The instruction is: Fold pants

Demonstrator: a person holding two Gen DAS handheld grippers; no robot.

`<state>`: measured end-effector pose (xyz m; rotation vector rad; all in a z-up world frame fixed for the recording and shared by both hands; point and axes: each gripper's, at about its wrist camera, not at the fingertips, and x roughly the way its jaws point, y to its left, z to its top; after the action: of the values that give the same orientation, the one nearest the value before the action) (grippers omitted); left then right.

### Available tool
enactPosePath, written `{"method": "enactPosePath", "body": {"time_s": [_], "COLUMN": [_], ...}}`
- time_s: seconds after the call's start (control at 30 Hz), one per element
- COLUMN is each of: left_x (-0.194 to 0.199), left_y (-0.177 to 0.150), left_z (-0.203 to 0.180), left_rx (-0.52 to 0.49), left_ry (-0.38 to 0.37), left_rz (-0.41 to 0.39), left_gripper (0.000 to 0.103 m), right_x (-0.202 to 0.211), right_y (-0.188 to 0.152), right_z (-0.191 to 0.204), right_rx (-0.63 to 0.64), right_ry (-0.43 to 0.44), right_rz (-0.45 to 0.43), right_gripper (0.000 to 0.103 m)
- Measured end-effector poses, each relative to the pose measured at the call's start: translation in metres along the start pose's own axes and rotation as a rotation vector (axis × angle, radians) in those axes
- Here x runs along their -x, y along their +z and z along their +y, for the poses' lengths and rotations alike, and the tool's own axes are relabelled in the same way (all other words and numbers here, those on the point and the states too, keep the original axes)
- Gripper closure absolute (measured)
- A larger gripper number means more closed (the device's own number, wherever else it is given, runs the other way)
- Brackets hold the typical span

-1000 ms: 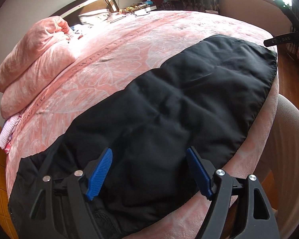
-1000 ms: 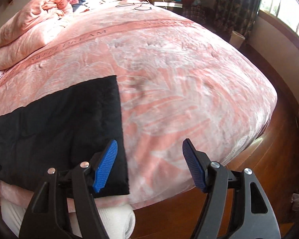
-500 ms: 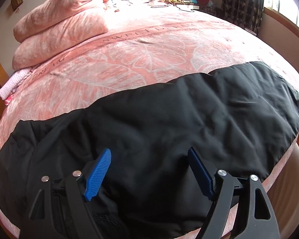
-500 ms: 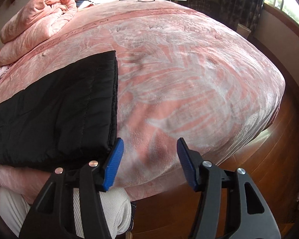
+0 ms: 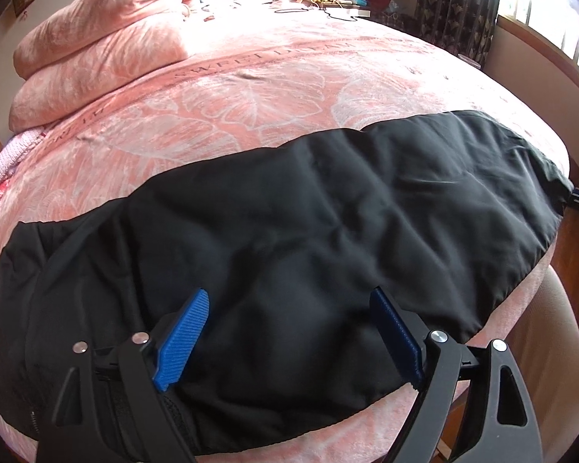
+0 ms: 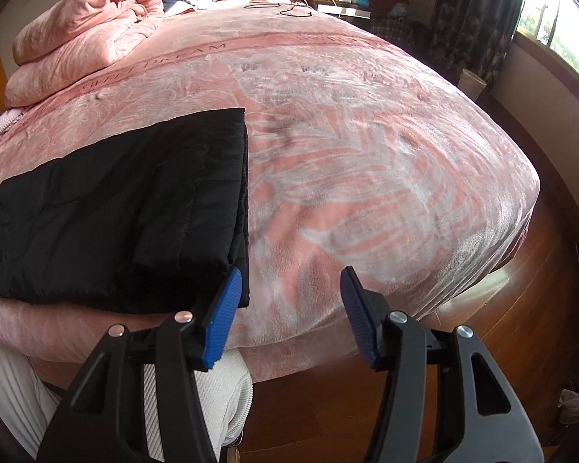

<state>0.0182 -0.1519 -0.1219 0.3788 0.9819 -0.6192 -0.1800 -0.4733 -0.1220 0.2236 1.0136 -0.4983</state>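
Black padded pants [image 5: 308,231] lie flat across the near edge of the bed, on the pink leaf-patterned blanket [image 5: 220,115], running lengthwise along that edge. From my left gripper [image 5: 289,339] I look down on the middle of them; its blue pads stand wide apart above the cloth, its jaws have just been opening, and I see no fabric pinched between them, so I read it as open. The dark cloth under its left finger is hard to read, possibly a zipper or waistband.

My right gripper [image 6: 289,312] sits at the pants' square hem end [image 6: 239,200], at the same near edge of the bed. Its jaws are parted, with the left pad just at the hem corner and the right pad over bare blanket; nothing is clamped.

Far from the pants, at the head of the bed, a folded pink comforter [image 5: 100,38] is piled. A person's white-clad knee [image 6: 196,393] shows below the bed edge.
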Motion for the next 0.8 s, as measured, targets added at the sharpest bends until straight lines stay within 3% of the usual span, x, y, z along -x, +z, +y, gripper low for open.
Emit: {"method": "enactPosePath", "body": {"time_s": [0.2,0.23,0.27,0.3,0.5,0.63,0.73,0.8], "left_x": [-0.005,-0.006,-0.008,-0.010,-0.014,-0.016,-0.019,-0.020], "left_y": [0.009,0.010,0.010,0.011,0.013,0.014,0.014,0.014], "left_z": [-0.016,-0.019,-0.021,-0.023,-0.024,-0.023,-0.022,-0.022], "left_rx": [0.023,0.021,0.019,0.017,0.020,0.024,0.022,0.020], "left_ry": [-0.035,-0.040,-0.042,-0.039,-0.045,-0.045,-0.043,-0.043], "left_rz": [-0.012,-0.010,-0.008,-0.006,0.005,0.011,0.015,0.017], "left_gripper": [0.017,0.017,0.017,0.017,0.015,0.013,0.011,0.010], "right_x": [0.001,0.004,0.006,0.008,0.000,-0.013,-0.017,-0.017], "right_y": [-0.005,-0.006,-0.007,-0.009,-0.009,-0.007,-0.005,-0.004], "right_z": [-0.004,-0.005,-0.005,-0.003,0.016,0.015,0.015,0.016], "right_rx": [-0.061,-0.068,-0.070,-0.071,-0.023,-0.060,-0.079,-0.068], "right_ry": [0.061,0.075,0.106,0.135,0.159,0.207,0.265,0.271], "right_rz": [0.017,0.016,0.020,0.019,0.039,0.050,0.062,0.057], "right_gripper": [0.056,0.052,0.041,0.039,0.041,0.041,0.051,0.063]}}
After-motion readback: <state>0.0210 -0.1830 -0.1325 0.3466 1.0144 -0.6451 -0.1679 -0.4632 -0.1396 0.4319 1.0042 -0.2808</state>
